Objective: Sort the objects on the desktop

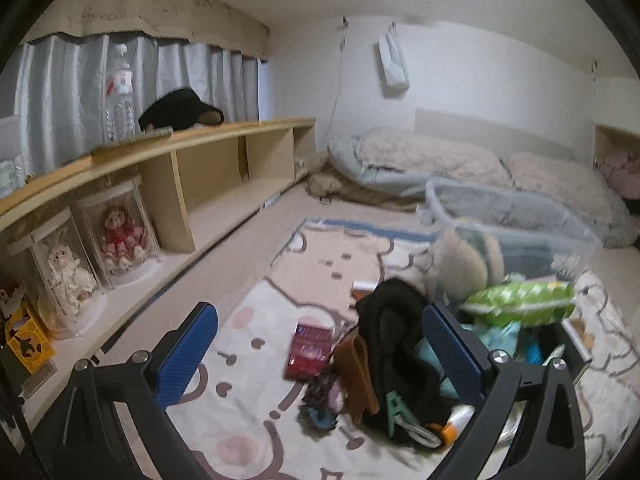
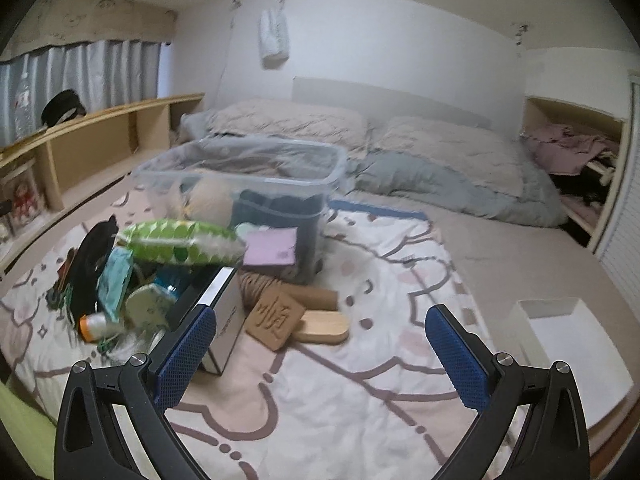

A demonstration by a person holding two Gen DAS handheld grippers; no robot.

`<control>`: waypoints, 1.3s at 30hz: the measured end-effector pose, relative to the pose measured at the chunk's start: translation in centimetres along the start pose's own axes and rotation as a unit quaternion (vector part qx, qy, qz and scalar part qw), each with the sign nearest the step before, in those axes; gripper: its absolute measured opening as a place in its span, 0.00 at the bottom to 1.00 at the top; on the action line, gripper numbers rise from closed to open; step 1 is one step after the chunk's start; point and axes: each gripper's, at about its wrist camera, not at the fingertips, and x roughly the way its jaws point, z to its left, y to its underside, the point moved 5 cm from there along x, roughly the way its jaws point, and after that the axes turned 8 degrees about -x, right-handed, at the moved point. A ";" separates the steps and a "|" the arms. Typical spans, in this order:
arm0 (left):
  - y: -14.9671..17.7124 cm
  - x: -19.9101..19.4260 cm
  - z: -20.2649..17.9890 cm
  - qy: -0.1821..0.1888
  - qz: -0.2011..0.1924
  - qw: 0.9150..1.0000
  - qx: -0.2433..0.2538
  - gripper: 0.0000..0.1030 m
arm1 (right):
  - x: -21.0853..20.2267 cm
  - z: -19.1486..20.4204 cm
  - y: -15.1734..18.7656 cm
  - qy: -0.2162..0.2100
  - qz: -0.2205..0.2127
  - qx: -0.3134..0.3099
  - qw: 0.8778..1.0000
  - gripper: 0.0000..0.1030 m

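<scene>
A cream patterned blanket [image 2: 320, 392] is spread under a clear rectangular plastic tub [image 2: 240, 172], beside which mixed small items [image 1: 400, 360] are heaped. The left gripper [image 1: 320, 352] and right gripper [image 2: 320, 356] are held spread wide, empty, above it.

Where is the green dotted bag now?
The green bag lies on top of the pile, left of centre in the right wrist view, against the clear bin.
</scene>
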 end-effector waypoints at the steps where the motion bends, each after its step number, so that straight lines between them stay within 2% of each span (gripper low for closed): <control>1: 0.4 0.6 0.1 0.000 0.009 1.000 0.003 1.00 | 0.6 0.4 0.1 -0.007 0.004 -0.001 1.000 1.00; 12: 5.8 5.7 1.0 0.008 0.119 0.992 0.027 1.00 | 5.7 4.1 1.9 -0.050 0.047 -0.023 0.997 1.00; 19: 9.0 8.1 2.4 -0.001 0.179 0.983 0.036 1.00 | 8.7 7.0 2.7 -0.106 0.053 -0.006 0.993 1.00; 23: 11.5 9.6 2.7 0.004 0.227 0.973 0.048 1.00 | 9.0 8.9 2.6 -0.135 0.040 -0.011 0.990 1.00; 26: 13.2 10.6 2.6 0.006 0.263 0.963 0.055 1.00 | 9.5 10.6 2.9 -0.166 0.058 -0.037 0.984 1.00; 28: 14.2 11.1 2.5 0.006 0.280 0.958 0.061 1.00 | 9.8 11.8 3.5 -0.162 0.076 -0.064 0.982 1.00; 33: 16.1 11.5 2.4 0.012 0.307 0.948 0.078 1.00 | 11.4 14.5 5.2 -0.195 0.134 -0.085 0.968 1.00; 37: 16.3 11.1 2.3 0.018 0.304 0.948 0.095 1.00 | 12.5 15.9 5.7 -0.213 0.160 -0.074 0.961 1.00; 39: 16.5 11.1 2.4 0.021 0.304 0.948 0.097 1.00 | 13.0 16.5 5.7 -0.202 0.168 -0.074 0.962 1.00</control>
